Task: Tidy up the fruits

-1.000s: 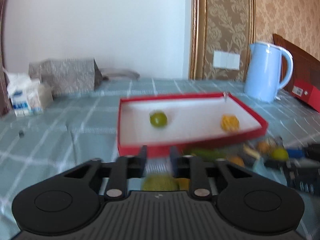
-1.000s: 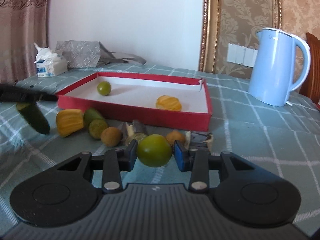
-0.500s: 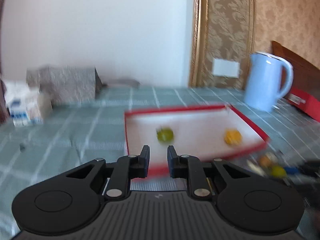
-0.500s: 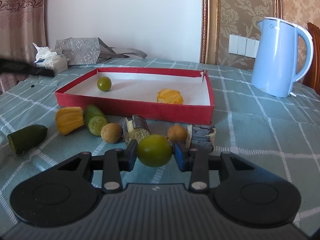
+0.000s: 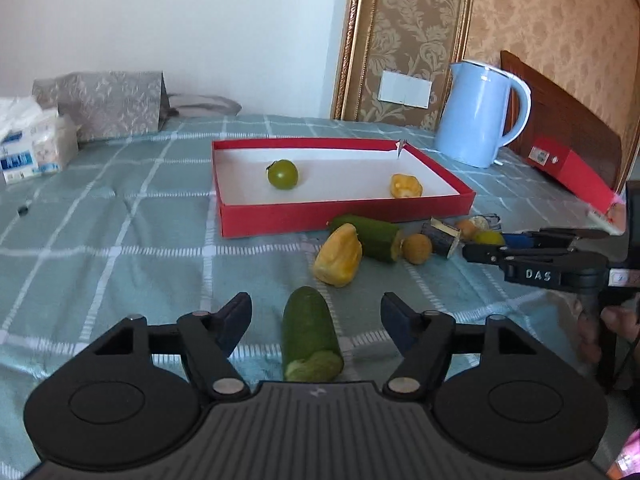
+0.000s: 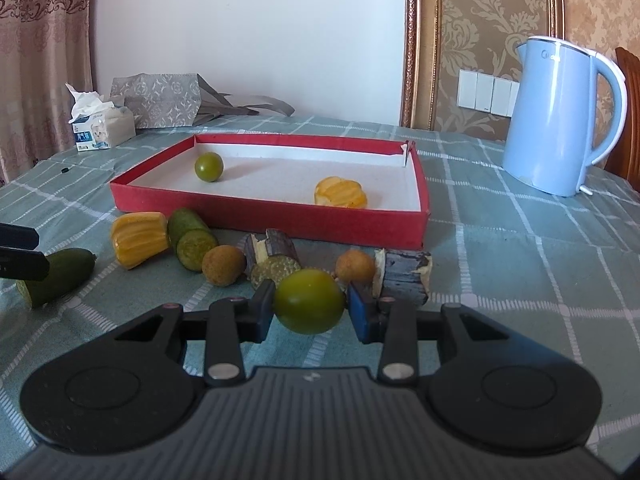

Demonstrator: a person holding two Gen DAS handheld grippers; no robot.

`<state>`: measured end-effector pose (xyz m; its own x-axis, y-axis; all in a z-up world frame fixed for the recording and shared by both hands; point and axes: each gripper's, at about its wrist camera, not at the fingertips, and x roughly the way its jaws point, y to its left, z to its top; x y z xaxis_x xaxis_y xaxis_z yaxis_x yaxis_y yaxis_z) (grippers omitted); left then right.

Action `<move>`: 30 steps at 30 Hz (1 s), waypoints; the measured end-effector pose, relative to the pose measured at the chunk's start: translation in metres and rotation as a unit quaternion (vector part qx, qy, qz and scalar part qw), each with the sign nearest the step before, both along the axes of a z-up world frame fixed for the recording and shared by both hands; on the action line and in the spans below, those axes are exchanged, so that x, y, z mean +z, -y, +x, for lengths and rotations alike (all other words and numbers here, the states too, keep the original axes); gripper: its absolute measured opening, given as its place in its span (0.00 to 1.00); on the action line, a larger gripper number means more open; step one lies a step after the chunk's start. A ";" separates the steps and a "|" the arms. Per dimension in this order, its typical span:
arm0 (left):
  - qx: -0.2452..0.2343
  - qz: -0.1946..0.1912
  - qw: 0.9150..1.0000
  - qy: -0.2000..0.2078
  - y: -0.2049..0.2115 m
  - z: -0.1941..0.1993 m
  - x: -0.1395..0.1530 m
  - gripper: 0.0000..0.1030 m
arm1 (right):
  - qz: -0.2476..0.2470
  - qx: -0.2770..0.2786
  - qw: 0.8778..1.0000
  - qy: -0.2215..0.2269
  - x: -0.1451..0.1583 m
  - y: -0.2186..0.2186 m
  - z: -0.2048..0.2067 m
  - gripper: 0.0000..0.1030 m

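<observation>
Right gripper (image 6: pixel 309 309) clamps a green fruit (image 6: pixel 309 301); left gripper (image 5: pixel 316 322) gapes wide around a cucumber piece (image 5: pixel 310 332).

The green fruit sits squeezed between both right fingers, raised just above the cloth (image 6: pixel 520 280), near a pile of a brown round fruit (image 6: pixel 223 265), bark-covered chunks (image 6: pixel 402 276) and another brown ball (image 6: pixel 355 267). The left fingers (image 5: pixel 236 316) stand well apart, touching nothing; the cucumber piece lies on the cloth between them, cut end toward the camera. Farther off lie a yellow fruit (image 5: pixel 338 261) and a second cucumber piece (image 5: pixel 370 237), then the red tray (image 5: pixel 344 212), holding a green tomato (image 5: pixel 283 174) at left and an orange piece (image 5: pixel 406 186) at right. A blue kettle (image 6: pixel 560 120) stands far right.
</observation>
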<state>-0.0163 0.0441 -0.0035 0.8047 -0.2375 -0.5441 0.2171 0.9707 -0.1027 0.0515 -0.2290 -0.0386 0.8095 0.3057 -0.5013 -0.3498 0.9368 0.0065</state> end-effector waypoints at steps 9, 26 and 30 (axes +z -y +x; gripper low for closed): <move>0.005 0.027 0.999 -0.036 0.008 0.011 -0.015 0.38 | -0.002 0.002 1.000 -0.002 0.000 -0.001 0.000 0.36; 0.021 0.037 0.999 0.011 0.011 0.007 -0.009 0.31 | 0.000 0.000 1.000 -0.006 -0.002 0.000 0.002 0.36; 0.019 0.042 0.999 0.027 0.013 0.013 0.000 0.31 | -0.001 0.000 1.000 -0.006 -0.002 0.000 0.002 0.36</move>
<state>-0.0033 0.0313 -0.0033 0.8410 -0.1607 -0.5166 0.1820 0.9832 -0.0094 0.0539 -0.2291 -0.0406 0.8036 0.3053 -0.5109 -0.3500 0.9367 0.0091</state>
